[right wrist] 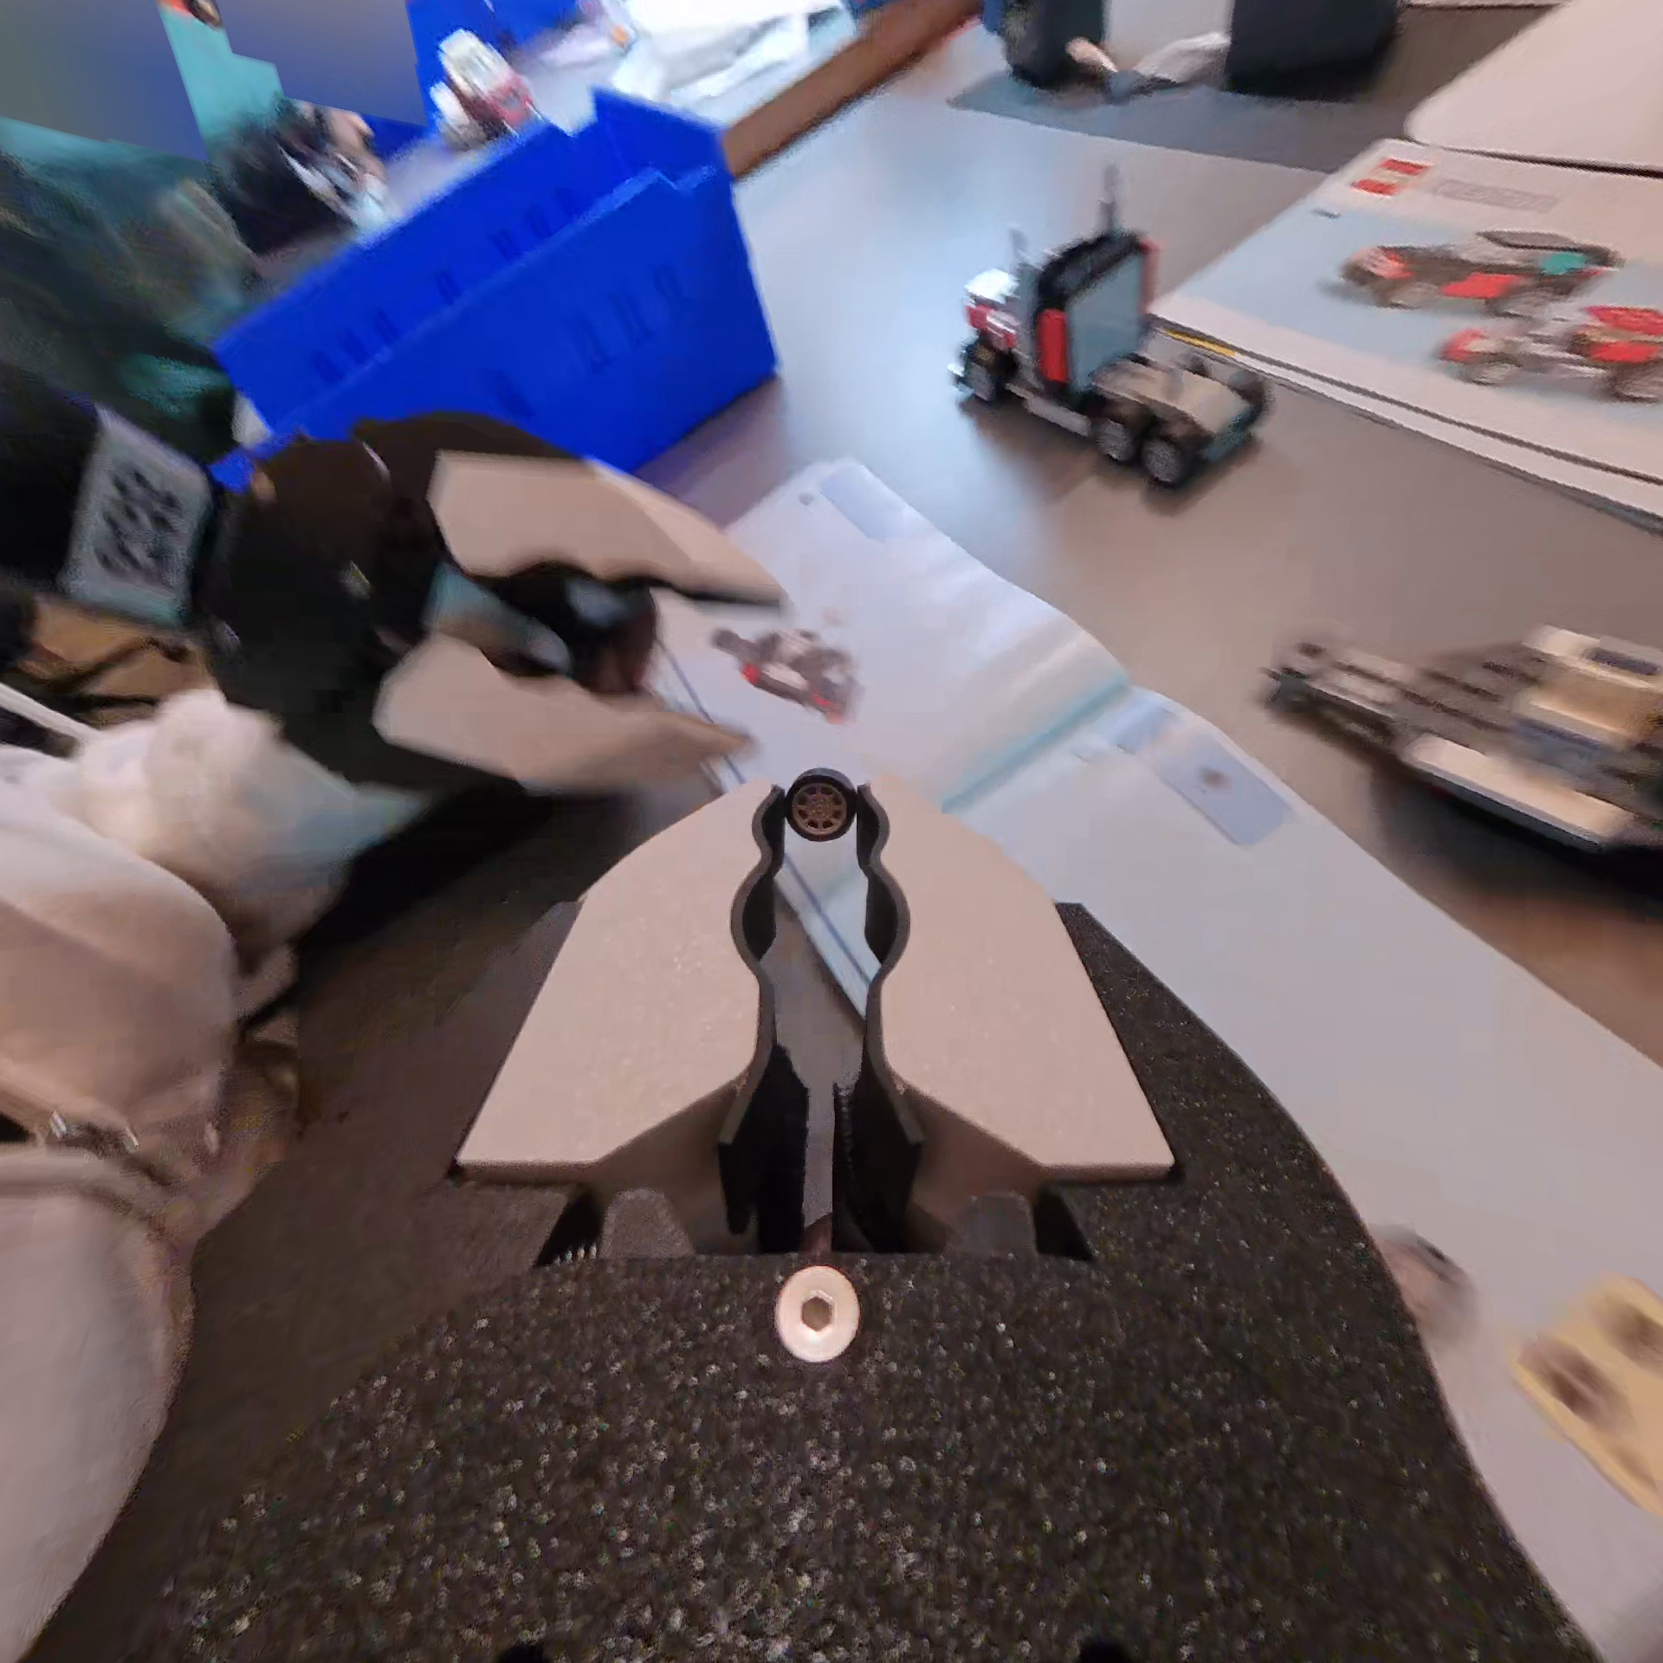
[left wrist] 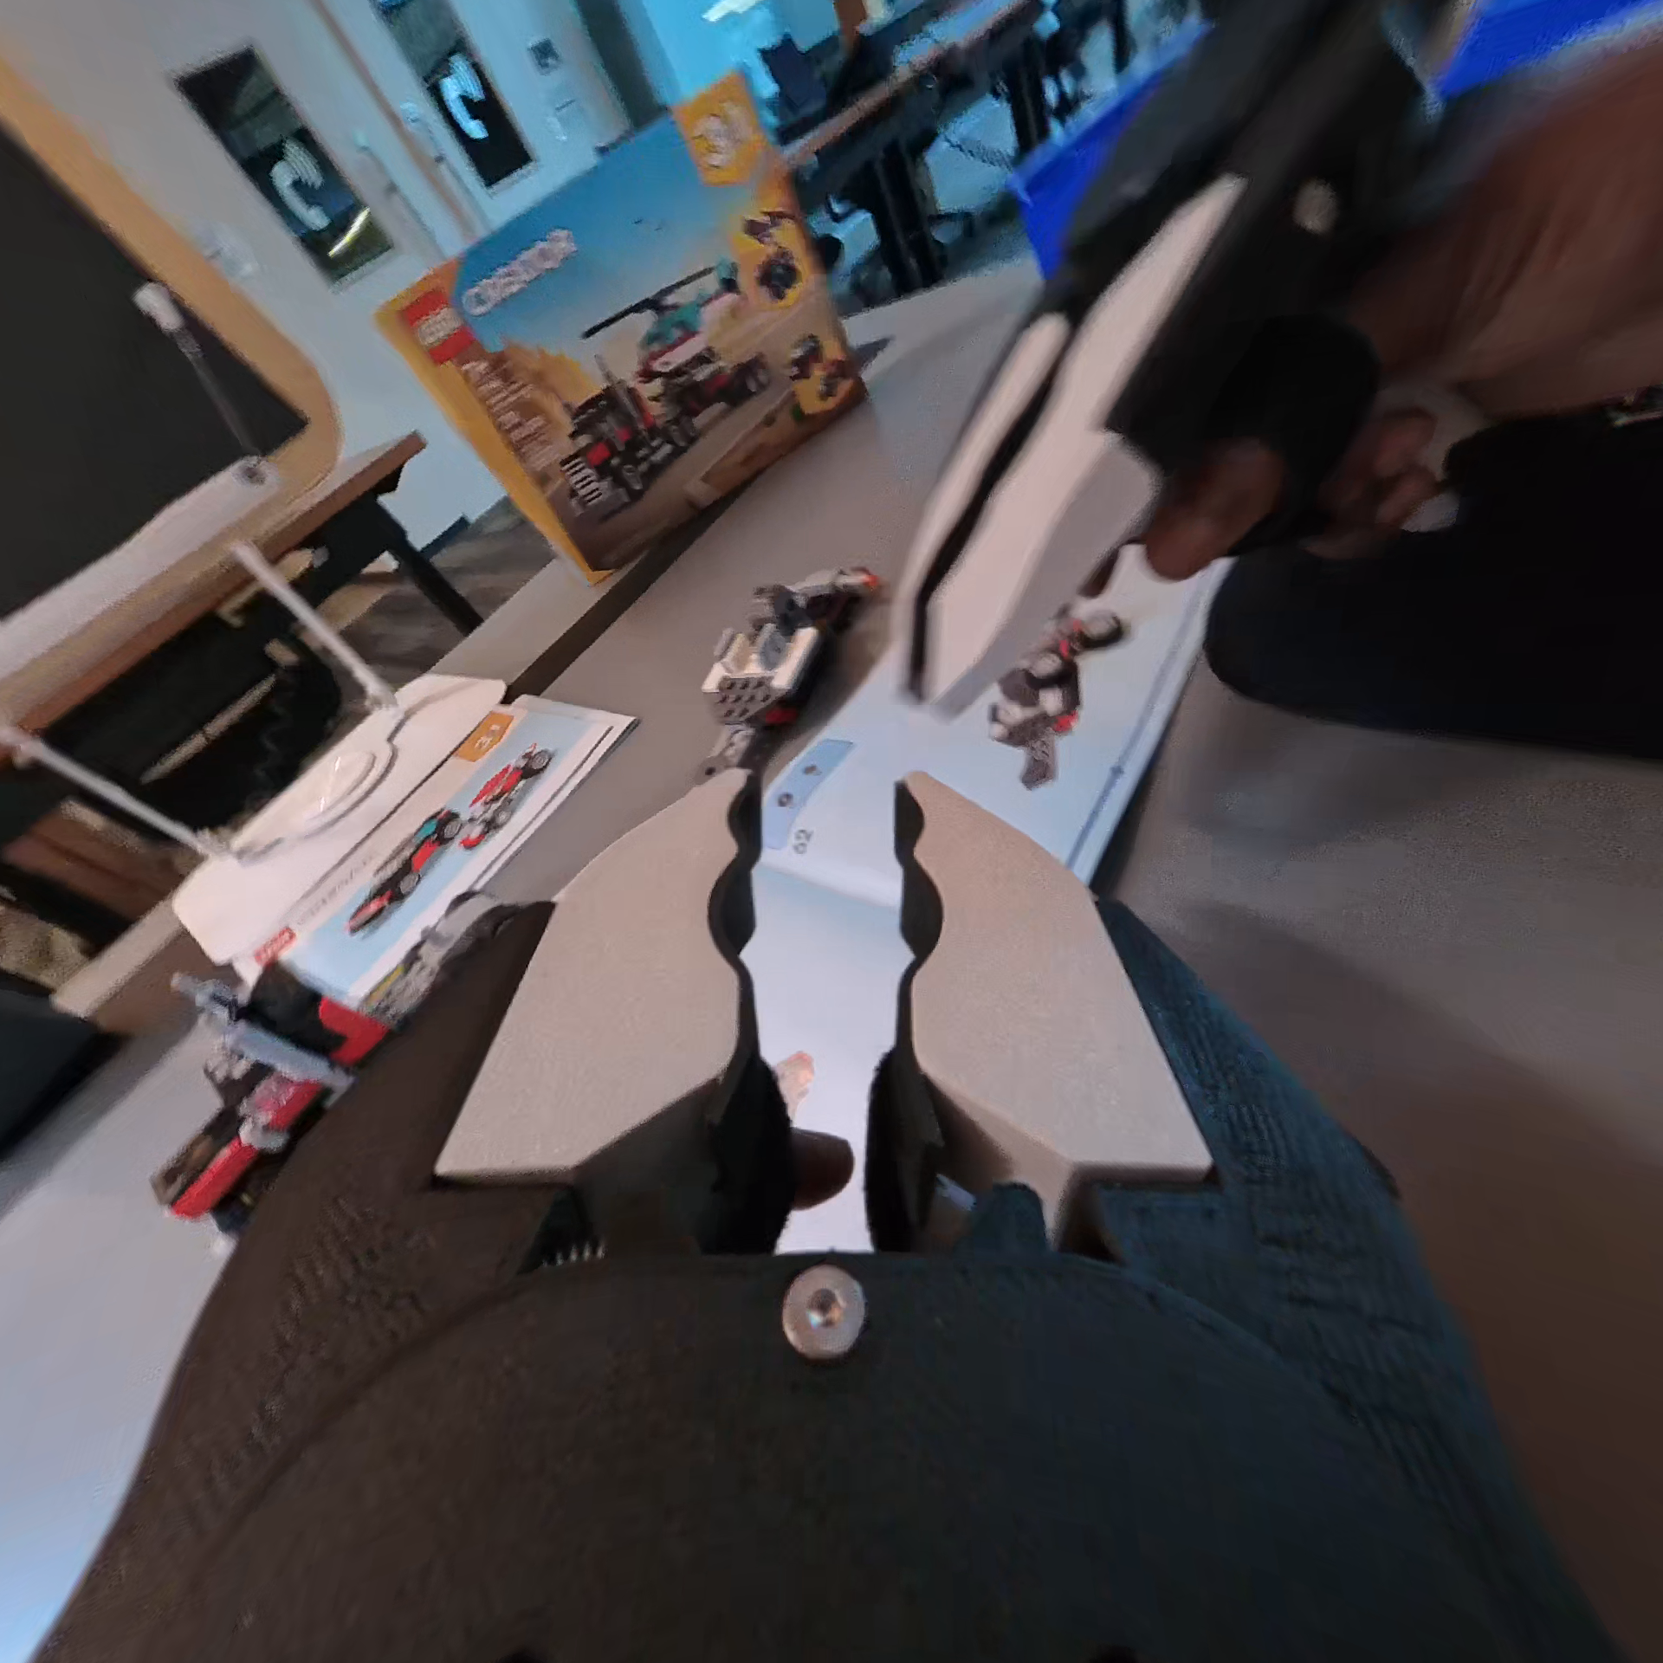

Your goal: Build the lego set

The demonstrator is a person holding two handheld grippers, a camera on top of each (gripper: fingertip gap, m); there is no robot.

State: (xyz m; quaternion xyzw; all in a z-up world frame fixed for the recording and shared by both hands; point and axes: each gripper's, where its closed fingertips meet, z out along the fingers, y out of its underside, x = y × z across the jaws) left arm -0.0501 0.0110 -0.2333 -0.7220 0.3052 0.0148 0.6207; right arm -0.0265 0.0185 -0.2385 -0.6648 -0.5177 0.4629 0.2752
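One small wheel (right wrist: 819, 804) sits pinched at the very tips of your right gripper (right wrist: 819, 810), over the near edge of the open manual (right wrist: 1035, 648). It's light, hard and round (prob. apt to roll or pop out), so hold it across the tyre. Your left gripper (left wrist: 826, 792) is partly open and empty. The grey half-built chassis (left wrist: 774, 657) lies far, left of the manual; grip its solid body, not thin bits. The box (left wrist: 630, 378) and booklets (left wrist: 432, 828) carry print and a red logo.
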